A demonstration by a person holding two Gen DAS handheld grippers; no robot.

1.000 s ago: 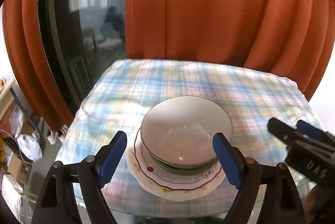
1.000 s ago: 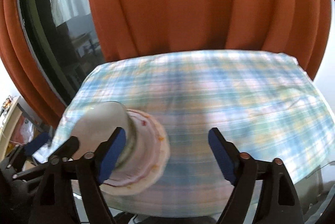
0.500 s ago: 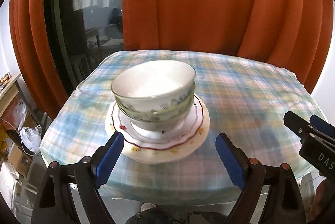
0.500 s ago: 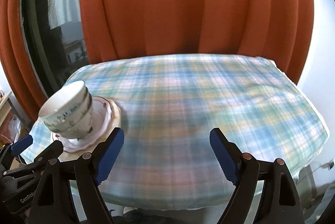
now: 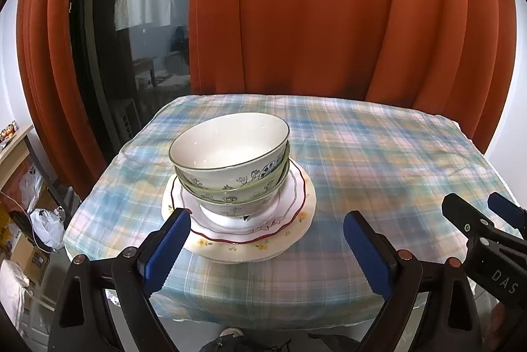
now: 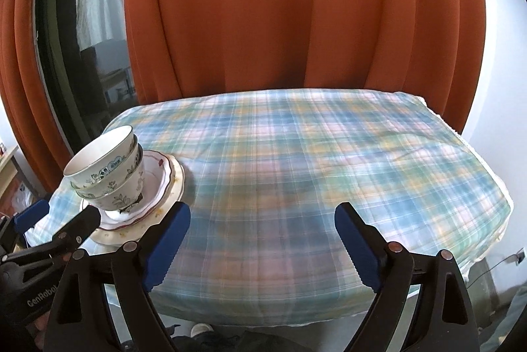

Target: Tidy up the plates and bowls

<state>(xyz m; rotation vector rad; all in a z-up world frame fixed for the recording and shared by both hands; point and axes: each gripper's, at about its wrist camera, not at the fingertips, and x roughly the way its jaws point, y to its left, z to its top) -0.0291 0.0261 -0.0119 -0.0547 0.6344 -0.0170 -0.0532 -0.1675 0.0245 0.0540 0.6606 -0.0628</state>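
Three nested white bowls [image 5: 230, 164] with green floral print stand on a stack of scalloped plates [image 5: 290, 220] on the plaid tablecloth [image 5: 378, 161]. The stack also shows in the right wrist view, bowls [image 6: 105, 177] on plates [image 6: 164, 184], at the table's left front. My left gripper [image 5: 263, 250] is open and empty, just in front of the plates. My right gripper [image 6: 260, 246] is open and empty, over the table's front edge to the right of the stack; it shows at the right edge of the left wrist view [image 5: 484, 220].
Orange curtains [image 5: 329, 22] hang behind the table. A dark window [image 5: 138, 22] is at the left. Boxes and bags [image 5: 42, 220] lie on the floor at the left, beside a wooden shelf [image 5: 13, 141].
Both grippers have pulled back and dropped lower, away from the stack. The view has gone from looking down into the top bowl to seeing the bowls from the side.
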